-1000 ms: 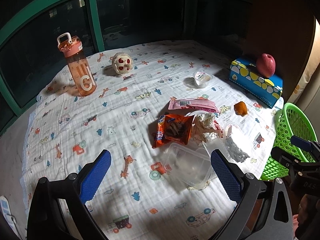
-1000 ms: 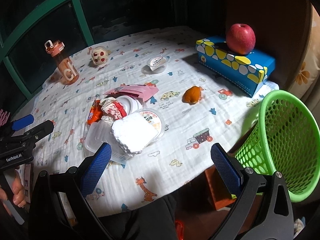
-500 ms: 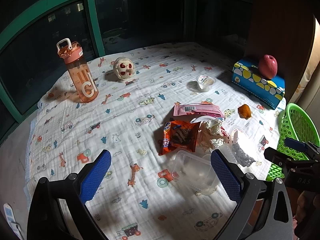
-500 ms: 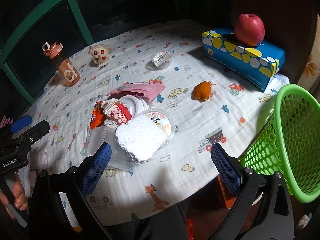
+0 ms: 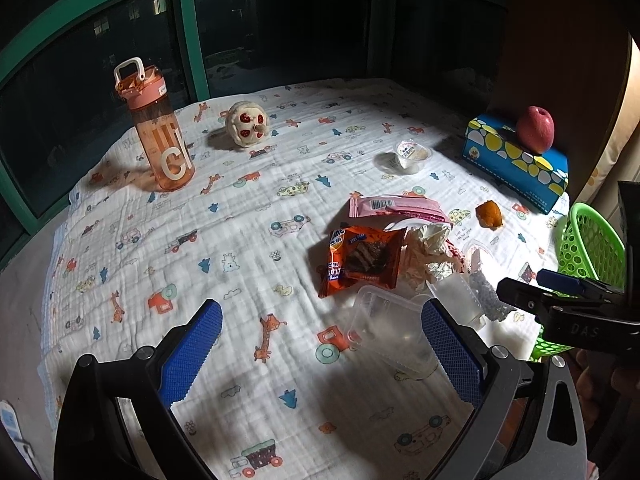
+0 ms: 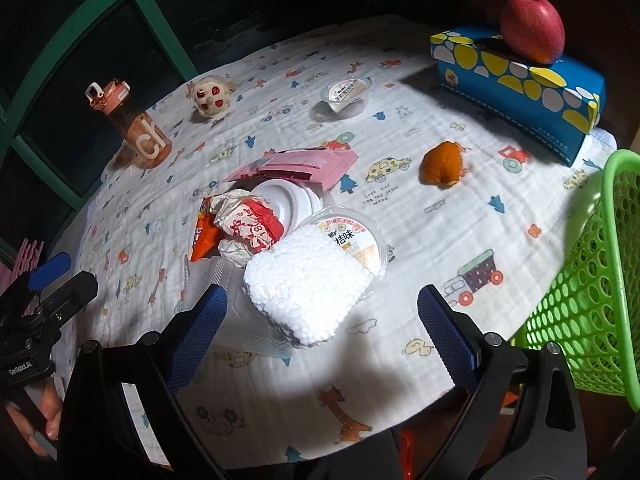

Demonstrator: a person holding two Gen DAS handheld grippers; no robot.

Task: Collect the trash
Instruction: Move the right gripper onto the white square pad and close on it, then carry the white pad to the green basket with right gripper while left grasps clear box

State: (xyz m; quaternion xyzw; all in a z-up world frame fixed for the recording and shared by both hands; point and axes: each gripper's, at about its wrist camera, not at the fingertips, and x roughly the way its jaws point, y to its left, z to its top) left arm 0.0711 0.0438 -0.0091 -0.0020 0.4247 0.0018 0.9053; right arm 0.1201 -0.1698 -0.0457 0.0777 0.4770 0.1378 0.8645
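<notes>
Trash wrapper (image 6: 248,226) — red "18" print

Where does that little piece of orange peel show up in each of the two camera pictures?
Left wrist view: the orange peel lies right of centre on the printed cloth, in front of the blue box.
Right wrist view: the peel lies right of centre, upper half, again in front of the box.
Shared landmark: the red apple on top of the blue tissue box.

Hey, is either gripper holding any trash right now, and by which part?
Nothing is held: left gripper and right gripper both hang open over the trash pile.
</notes>
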